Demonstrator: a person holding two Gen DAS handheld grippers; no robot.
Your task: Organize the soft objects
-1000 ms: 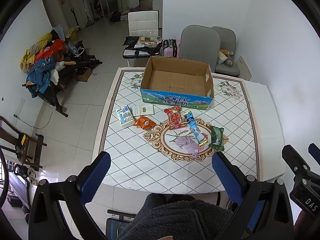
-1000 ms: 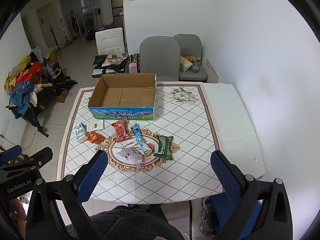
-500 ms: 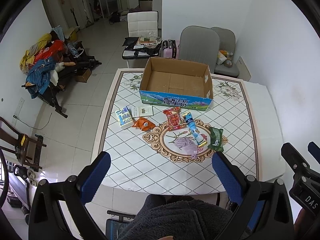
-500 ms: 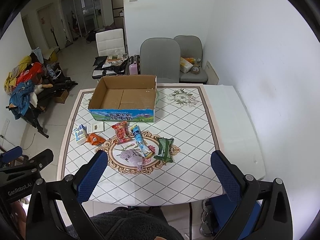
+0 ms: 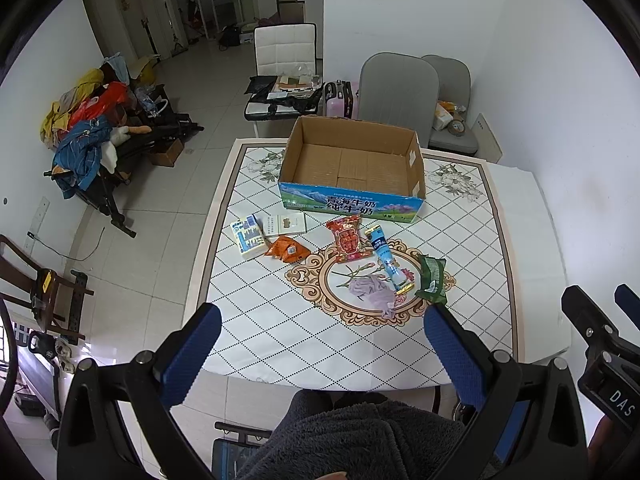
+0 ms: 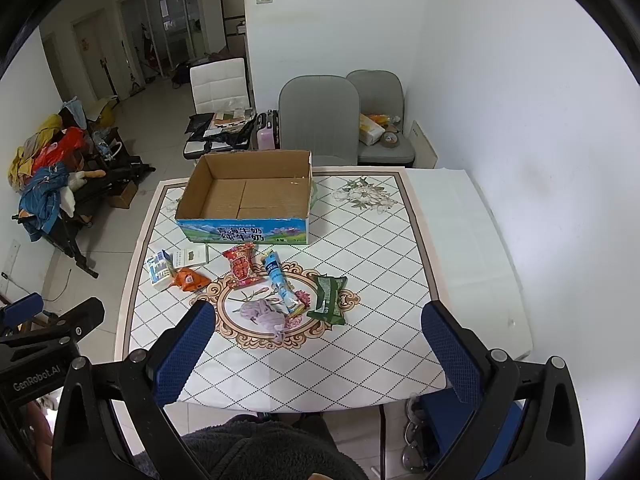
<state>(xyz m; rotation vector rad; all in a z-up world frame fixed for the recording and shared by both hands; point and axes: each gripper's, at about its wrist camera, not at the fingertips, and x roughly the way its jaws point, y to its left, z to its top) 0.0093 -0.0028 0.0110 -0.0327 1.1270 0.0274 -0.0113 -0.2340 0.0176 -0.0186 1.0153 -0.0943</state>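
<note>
Purple cloth (image 5: pixel 374 290) beyond both grippers

Cardboard box (image 5: pixel 352 204) front: "青海牛奶 纯牛奶"; left gripper (image 6: pixel 36 372) body: "GenRobot.AI"; right gripper (image 5: pixel 618 396) body: "DAS"

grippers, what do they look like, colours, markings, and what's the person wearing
Both the left gripper and the right gripper have black frames with silver bolts and blue textured pads. One body reads "GenRobot.AI", the other "DAS". The person wears a dark grey fleecy garment.

Crumpled lilac cloth (image 5: pixel 374 290) (image 6: pixel 265 314) mid-table; empty cardboard box (image 5: pixel 352 168) (image 6: pixel 248 196) behind.
</note>
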